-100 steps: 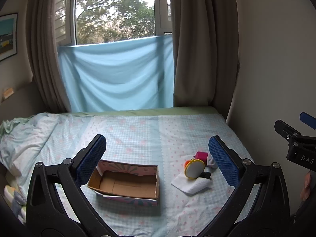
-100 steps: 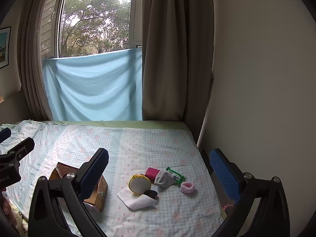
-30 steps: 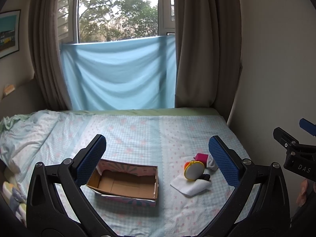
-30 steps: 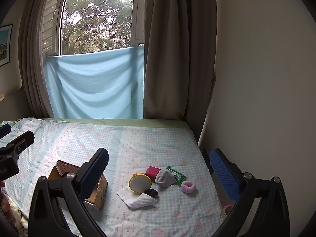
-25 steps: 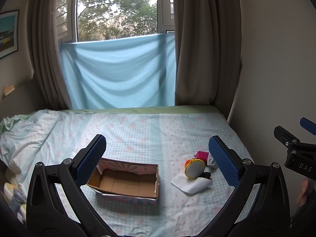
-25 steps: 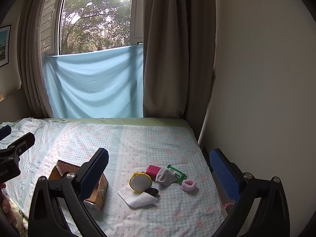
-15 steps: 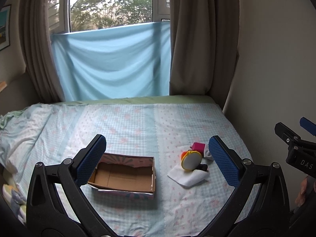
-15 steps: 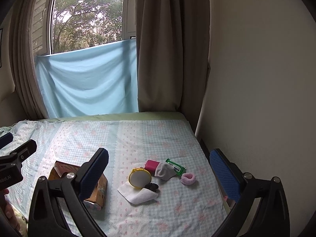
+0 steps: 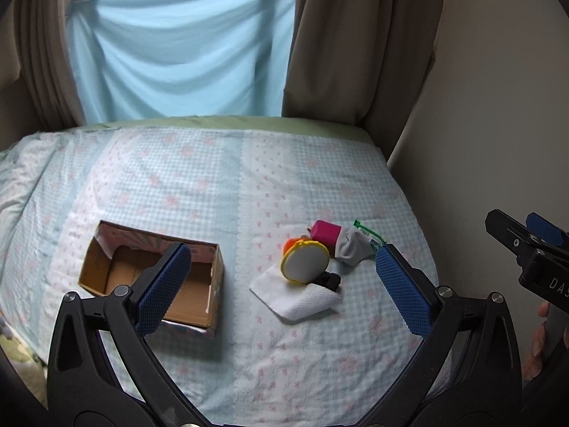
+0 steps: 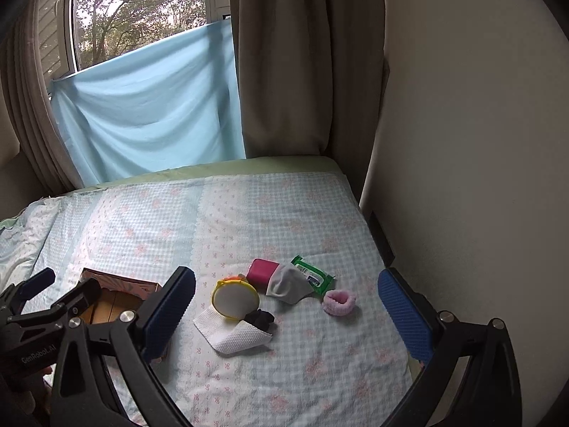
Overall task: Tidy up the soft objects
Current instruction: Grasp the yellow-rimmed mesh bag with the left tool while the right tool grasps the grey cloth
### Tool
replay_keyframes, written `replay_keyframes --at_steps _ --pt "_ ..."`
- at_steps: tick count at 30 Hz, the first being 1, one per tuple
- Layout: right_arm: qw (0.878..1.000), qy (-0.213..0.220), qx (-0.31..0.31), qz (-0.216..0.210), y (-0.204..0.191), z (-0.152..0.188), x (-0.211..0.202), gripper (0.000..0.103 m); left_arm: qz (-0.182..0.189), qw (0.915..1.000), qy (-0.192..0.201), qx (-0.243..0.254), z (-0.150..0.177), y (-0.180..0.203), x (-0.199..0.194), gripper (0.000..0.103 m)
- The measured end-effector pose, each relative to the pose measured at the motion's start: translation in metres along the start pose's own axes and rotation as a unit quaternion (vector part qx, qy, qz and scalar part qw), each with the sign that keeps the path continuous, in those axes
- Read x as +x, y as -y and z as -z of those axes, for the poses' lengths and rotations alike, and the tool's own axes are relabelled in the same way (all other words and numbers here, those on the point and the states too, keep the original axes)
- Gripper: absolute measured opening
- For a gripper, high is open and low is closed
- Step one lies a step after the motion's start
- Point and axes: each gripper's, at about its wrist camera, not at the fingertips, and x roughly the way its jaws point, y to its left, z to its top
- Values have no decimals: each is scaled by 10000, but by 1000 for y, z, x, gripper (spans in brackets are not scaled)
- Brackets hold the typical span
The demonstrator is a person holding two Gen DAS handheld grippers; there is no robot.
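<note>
An open cardboard box [image 9: 156,277] [image 10: 113,295] lies on the bed at the left. To its right is a small pile: a white cloth [image 9: 298,299] [image 10: 231,334], a yellow-rimmed round mirror [image 9: 305,262] [image 10: 235,299], a black soft item [image 10: 261,319], a pink block [image 9: 325,232] [image 10: 262,271], a grey sock [image 9: 350,247] [image 10: 290,284], a green wipes pack [image 10: 313,273] and a pink scrunchie [image 10: 339,301]. My left gripper [image 9: 282,281] is open and empty above the bed, over the box's right end and the pile. My right gripper [image 10: 284,306] is open and empty above the pile.
The bed has a light blue checked sheet [image 9: 213,185]. A wall [image 10: 480,142] runs along its right side. Brown curtains [image 10: 306,60] and a blue cloth [image 9: 177,46] hang at the window behind. Rumpled bedding [image 10: 21,235] lies at the far left.
Both grippers have tilted down and moved closer to the bed, so the box and the pile look larger. Both stay open. Nothing on the bed has moved.
</note>
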Motion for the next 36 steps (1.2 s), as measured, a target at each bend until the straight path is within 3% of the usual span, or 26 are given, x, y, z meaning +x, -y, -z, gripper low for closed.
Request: replay_keyframes --at_steps 10,18,22,33,36 --pt "9865 -1293 777 -641 45 13 163 102 117 9947 -961 -345 35 39 153 103" --pt "9711 -1952 1096 -829 54 47 285 102 26 9891 -1384 -509 73 50 286 103" --pt "9648 -2201 1185 -822 54 60 326 102 -34 9849 -1615 -632 95 46 335 103" --pt "9452 -2766 1460 -934 57 86 400 102 -278 9860 -1618 -291 111 51 388 103" --pt "9405 -2854 1575 -956 58 91 408 90 -196 9852 -1659 -390 109 46 397 103"
